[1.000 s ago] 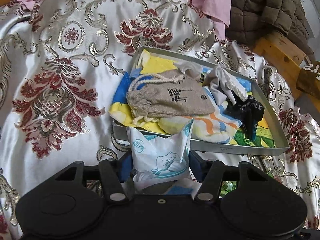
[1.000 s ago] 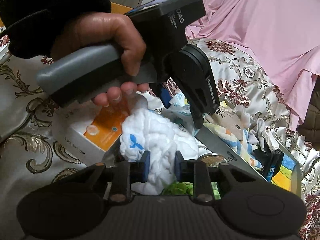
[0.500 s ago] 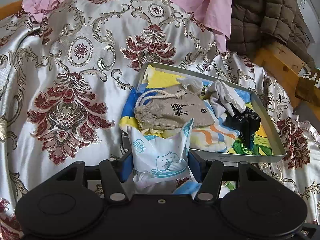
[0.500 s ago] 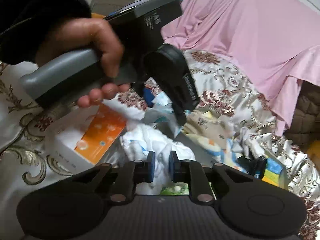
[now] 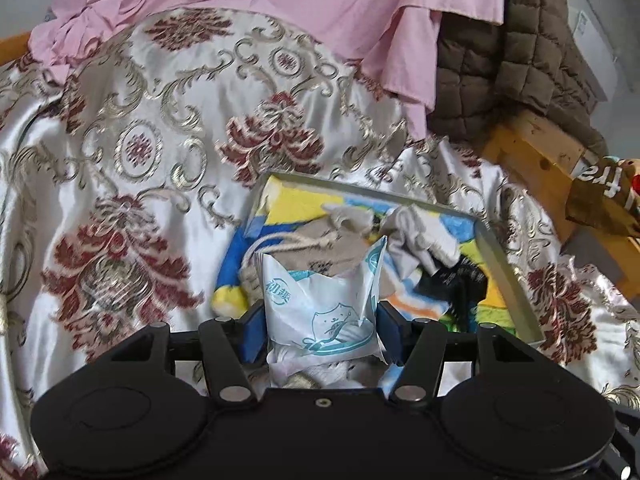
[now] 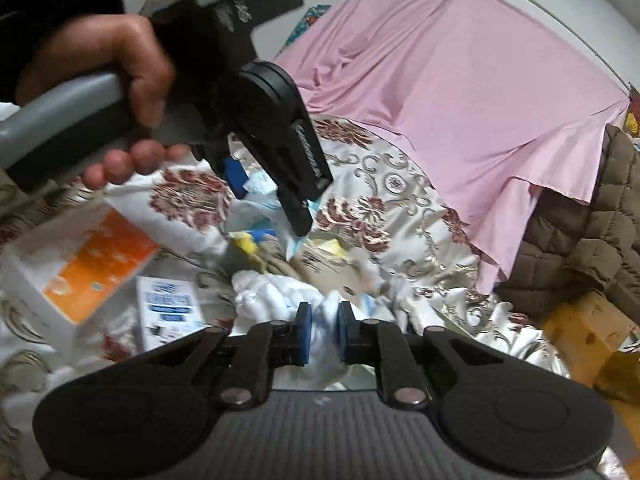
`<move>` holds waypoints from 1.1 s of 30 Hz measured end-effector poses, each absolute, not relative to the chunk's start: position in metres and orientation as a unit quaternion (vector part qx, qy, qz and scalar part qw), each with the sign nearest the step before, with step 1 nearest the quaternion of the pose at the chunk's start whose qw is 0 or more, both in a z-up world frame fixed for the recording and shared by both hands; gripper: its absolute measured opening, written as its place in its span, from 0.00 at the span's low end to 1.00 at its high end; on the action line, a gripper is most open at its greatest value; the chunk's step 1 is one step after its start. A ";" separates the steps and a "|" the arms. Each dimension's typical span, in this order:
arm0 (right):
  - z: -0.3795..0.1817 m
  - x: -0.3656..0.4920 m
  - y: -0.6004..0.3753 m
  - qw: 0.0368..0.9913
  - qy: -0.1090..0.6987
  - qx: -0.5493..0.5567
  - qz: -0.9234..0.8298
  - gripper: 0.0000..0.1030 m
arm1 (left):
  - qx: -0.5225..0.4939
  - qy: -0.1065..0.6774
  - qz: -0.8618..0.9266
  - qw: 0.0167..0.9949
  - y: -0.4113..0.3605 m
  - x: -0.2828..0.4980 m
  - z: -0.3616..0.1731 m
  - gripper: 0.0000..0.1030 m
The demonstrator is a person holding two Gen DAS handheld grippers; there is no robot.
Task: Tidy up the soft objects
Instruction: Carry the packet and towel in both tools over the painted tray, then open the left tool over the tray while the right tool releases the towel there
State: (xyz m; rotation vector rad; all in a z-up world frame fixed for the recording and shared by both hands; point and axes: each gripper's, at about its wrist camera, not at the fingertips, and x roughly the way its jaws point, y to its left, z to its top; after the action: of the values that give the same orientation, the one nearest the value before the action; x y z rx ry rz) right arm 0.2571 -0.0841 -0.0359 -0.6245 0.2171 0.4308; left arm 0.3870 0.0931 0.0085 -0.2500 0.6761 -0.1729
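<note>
Two grippers are each lifting something soft: the left gripper (image 5: 320, 334) is squeezing a white packet (image 5: 322, 312), the right gripper (image 6: 322, 330) is pinching a white cloth (image 6: 276, 290). Next, both probably need carrying into the tray (image 5: 508, 268).

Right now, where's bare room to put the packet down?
Free: the brocade bedspread left of the metal tray, below the pink sheet. Crowded: the tray, piled with a drawstring pouch, white cloth and a black item.

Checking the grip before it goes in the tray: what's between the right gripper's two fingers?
In the right wrist view, bunched white cloth sits pinched between the right gripper pads.
</note>
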 end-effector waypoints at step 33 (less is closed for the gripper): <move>-0.040 0.406 -0.185 0.939 0.203 -0.253 0.117 0.16 | -0.043 0.289 -0.151 0.945 -0.019 0.461 -0.038 0.58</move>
State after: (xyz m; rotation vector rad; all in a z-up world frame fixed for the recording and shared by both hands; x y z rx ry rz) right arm 0.4063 -0.1853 -0.0399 -0.5166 0.4141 0.2383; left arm 0.4605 -0.0189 -0.0381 -0.0875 0.5881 -0.3071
